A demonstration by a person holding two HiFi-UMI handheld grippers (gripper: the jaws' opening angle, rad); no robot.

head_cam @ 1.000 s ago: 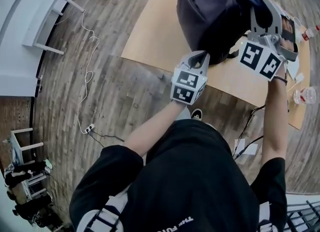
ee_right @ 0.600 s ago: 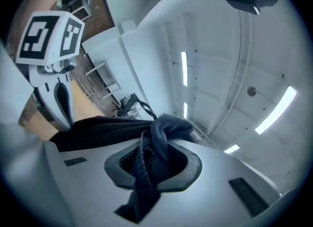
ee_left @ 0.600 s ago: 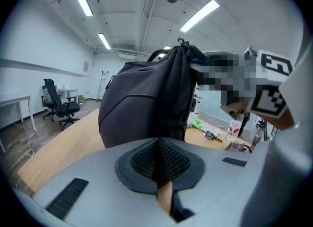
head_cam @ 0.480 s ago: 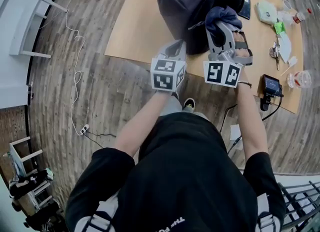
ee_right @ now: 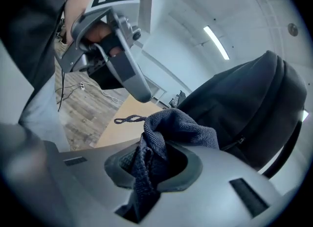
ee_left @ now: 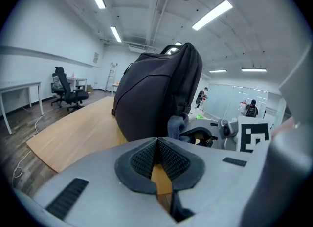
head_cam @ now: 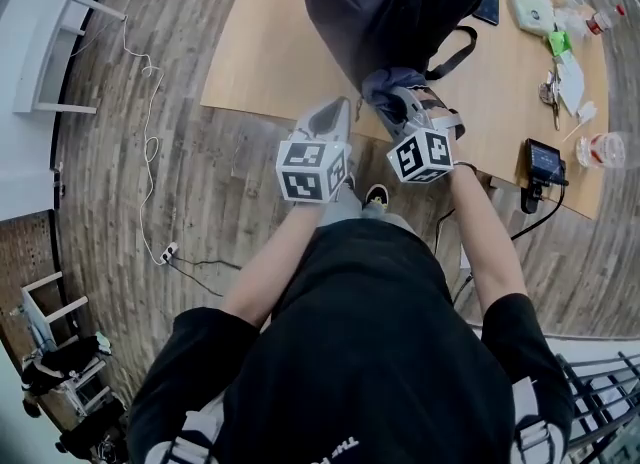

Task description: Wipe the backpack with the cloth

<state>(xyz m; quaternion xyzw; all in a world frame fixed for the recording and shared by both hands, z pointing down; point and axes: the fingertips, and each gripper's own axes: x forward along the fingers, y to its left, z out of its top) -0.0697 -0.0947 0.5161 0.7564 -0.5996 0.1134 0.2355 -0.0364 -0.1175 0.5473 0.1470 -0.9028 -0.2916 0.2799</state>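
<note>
Change since a second ago: the right claw (head_cam: 400,102) with the cloth (head_cam: 385,85) was seen high against the backpack's upper right side; it is now seen low, at the backpack's near bottom edge by the table's rim; the left claw (head_cam: 338,107) is seen a little lower and closer to the right one; the backpack (head_cam: 390,2) is seen in the same upright stand.
Right claw: closed on the cloth (ee_right: 166,133); a dark blue bunch is pinched between the jaws (ee_right: 151,165) and bulges out above them; a thin loop hangs off the cloth's left side.
Left claw: shut (ee_left: 157,152), nothing held; only the table's wood is seen through the slit; it is held just beside the backpack's near bottom edge, apart from it.
Backpack, place: stood on the light wooden table (head_cam: 270,42), near its front edge.
Backpack, axis: long axis upright, top up, in the left gripper view (ee_left: 156,94); the smooth front panel is turned to that view's left and the strap side to its right; one strap is looped out onto the table at the right in the head view.
Cloth and backpack: the cloth is seen right at the backpack (ee_right: 244,108); contact cannot be told.
Writing: none can be read on the backpack or the cloth; black-and-white square markers are borne on both claws' cubes; white print on the person's black shirt is cut off at the head view's bottom edge and cannot be read.
Other things: a black phone (head_cam: 543,160) and a clear bottle (head_cam: 605,150) lie at the table's right end.
</note>
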